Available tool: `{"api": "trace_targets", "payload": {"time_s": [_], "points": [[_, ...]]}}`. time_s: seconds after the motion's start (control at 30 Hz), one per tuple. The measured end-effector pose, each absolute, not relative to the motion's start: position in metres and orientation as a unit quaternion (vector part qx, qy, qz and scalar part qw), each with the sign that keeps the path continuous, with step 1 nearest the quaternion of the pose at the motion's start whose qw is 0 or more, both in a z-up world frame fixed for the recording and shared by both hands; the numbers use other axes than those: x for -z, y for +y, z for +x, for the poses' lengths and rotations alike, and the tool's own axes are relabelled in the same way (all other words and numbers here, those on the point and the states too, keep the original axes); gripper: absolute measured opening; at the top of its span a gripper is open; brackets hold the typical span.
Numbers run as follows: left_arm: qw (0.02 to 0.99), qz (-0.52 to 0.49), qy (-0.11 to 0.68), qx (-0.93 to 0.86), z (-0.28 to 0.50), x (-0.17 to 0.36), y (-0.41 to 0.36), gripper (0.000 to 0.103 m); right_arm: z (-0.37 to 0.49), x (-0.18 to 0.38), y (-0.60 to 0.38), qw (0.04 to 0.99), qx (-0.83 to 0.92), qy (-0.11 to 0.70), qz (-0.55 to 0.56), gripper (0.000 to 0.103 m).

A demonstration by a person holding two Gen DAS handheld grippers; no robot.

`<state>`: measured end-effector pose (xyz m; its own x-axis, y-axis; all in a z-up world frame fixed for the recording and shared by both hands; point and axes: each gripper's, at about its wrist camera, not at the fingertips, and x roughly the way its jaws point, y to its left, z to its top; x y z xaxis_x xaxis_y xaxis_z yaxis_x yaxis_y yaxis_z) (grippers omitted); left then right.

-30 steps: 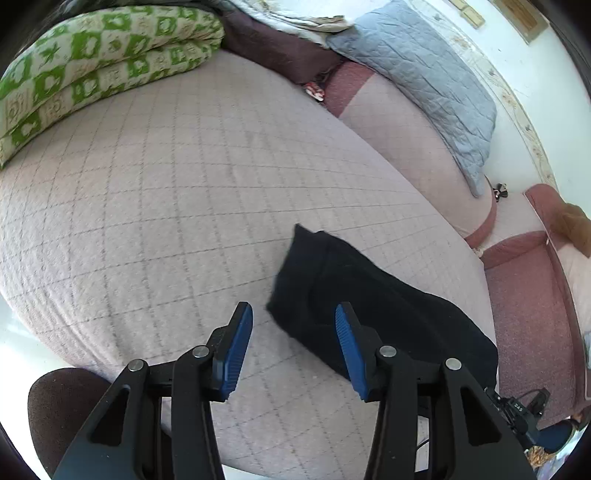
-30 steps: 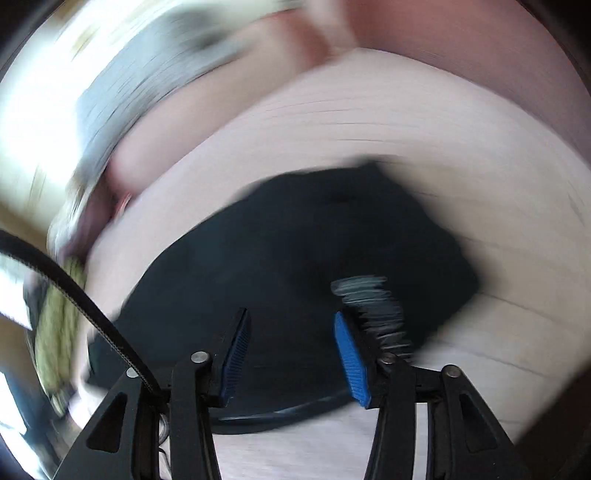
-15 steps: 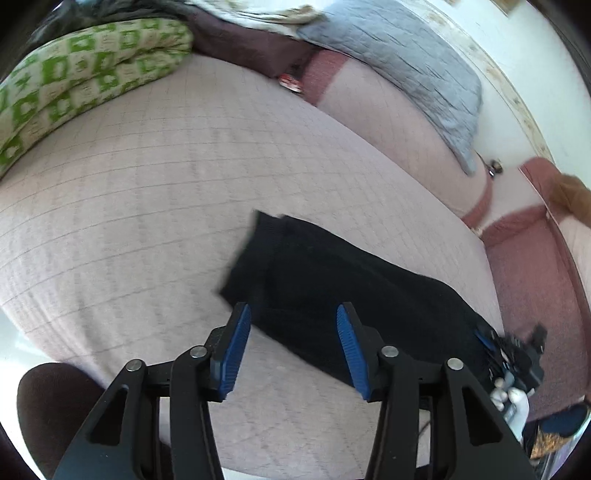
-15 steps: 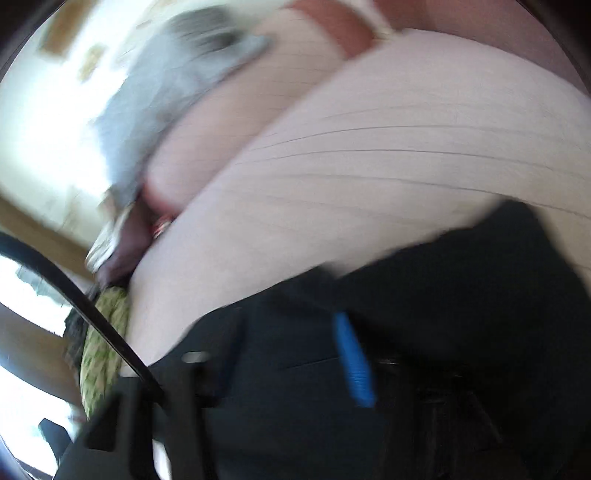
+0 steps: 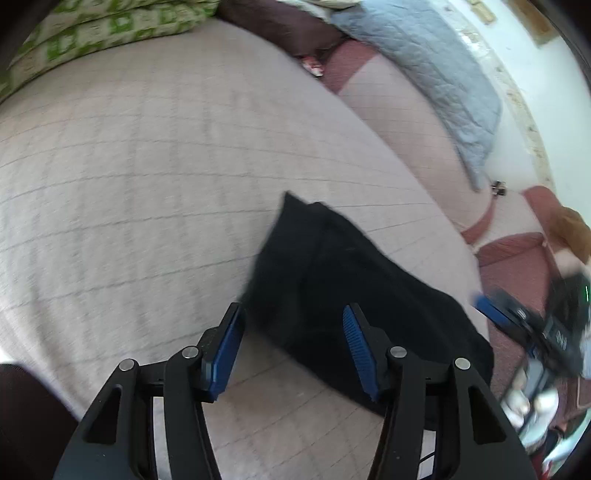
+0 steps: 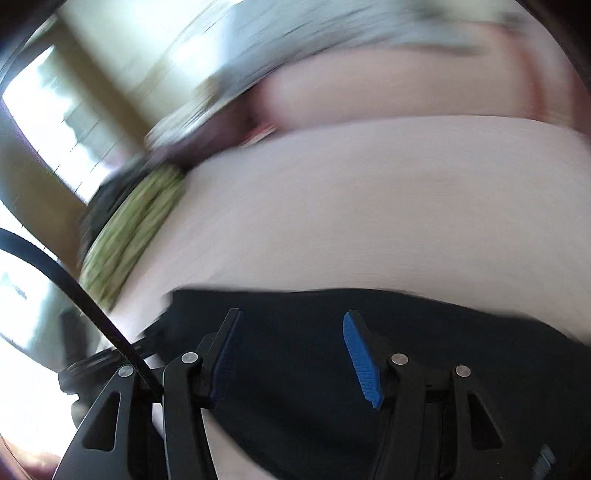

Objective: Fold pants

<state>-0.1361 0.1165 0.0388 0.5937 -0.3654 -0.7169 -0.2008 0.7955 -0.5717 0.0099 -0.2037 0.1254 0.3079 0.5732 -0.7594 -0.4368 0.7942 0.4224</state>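
The black pants [image 5: 343, 280] lie folded into a long dark strip on the pale pink quilted bed [image 5: 147, 177]. My left gripper [image 5: 291, 347] is open and empty, hovering just above the near left end of the pants. My right gripper [image 6: 291, 354] is open and empty, low over the pants [image 6: 369, 369], which fill the bottom of its blurred view. The right gripper also shows in the left wrist view [image 5: 517, 321] beyond the far right end of the pants, off the bed's edge.
A green and white patterned blanket [image 5: 110, 33] lies folded at the far left of the bed. A grey quilted pillow [image 5: 436, 74] and pink pillows [image 5: 406, 129] line the far side. Dark red cushions [image 5: 517, 266] sit to the right.
The right gripper has swung fast, now looking across the bed from lower over the pants. The left gripper has shifted slightly; the pants look unmoved on the bed.
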Motion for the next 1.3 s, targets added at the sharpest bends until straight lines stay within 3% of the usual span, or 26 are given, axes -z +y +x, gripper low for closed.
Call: {"api": "trace_targets", "payload": {"time_s": [0.3,0.43,0.47,0.5,0.53,0.6,0.9,0.93,0.97,1.0,1.3], "points": [[0.837,-0.356,0.404,0.093,-0.138,-0.024,0.123,0.057,0.06,-0.049,-0.023,0.69,-0.408,0.591,-0.091,0.062],[0.839,-0.356,0.4,0.096,-0.137,-0.024,0.123,0.057,0.059,-0.025,0.018,0.673,-0.41,0.596,-0.157,0.074],[0.841,-0.352,0.4,0.095,-0.137,-0.025,0.122,0.057,0.054,-0.025,0.026,0.672,-0.407,0.591,-0.184,0.072],[0.842,-0.349,0.4,0.095,-0.137,-0.025,0.121,0.057,0.052,-0.025,0.033,0.672,-0.406,0.585,-0.203,0.061],[0.843,-0.349,0.399,0.095,-0.138,-0.026,0.121,0.057,0.048,-0.026,0.037,0.67,-0.408,0.581,-0.216,0.042],[0.842,-0.355,0.396,0.097,-0.139,-0.028,0.122,0.057,0.046,-0.029,0.036,0.666,-0.409,0.586,-0.215,0.031],[0.849,-0.328,0.407,0.072,-0.128,-0.032,0.108,0.058,0.044,-0.062,0.0,0.7,-0.412,0.568,-0.136,0.029],[0.849,-0.321,0.412,0.077,-0.125,-0.031,0.104,0.052,0.044,-0.063,-0.003,0.701,-0.413,0.567,-0.126,0.029],[0.845,-0.318,0.42,0.092,-0.121,-0.029,0.1,0.038,0.044,-0.066,-0.007,0.703,-0.414,0.566,-0.118,0.029],[0.837,-0.321,0.43,0.107,-0.119,-0.026,0.097,0.018,0.044,-0.067,-0.01,0.705,-0.415,0.565,-0.112,0.029],[0.857,-0.284,0.405,0.146,-0.13,-0.077,0.063,0.017,0.039,-0.099,-0.064,0.737,-0.415,0.533,-0.025,0.028]]}}
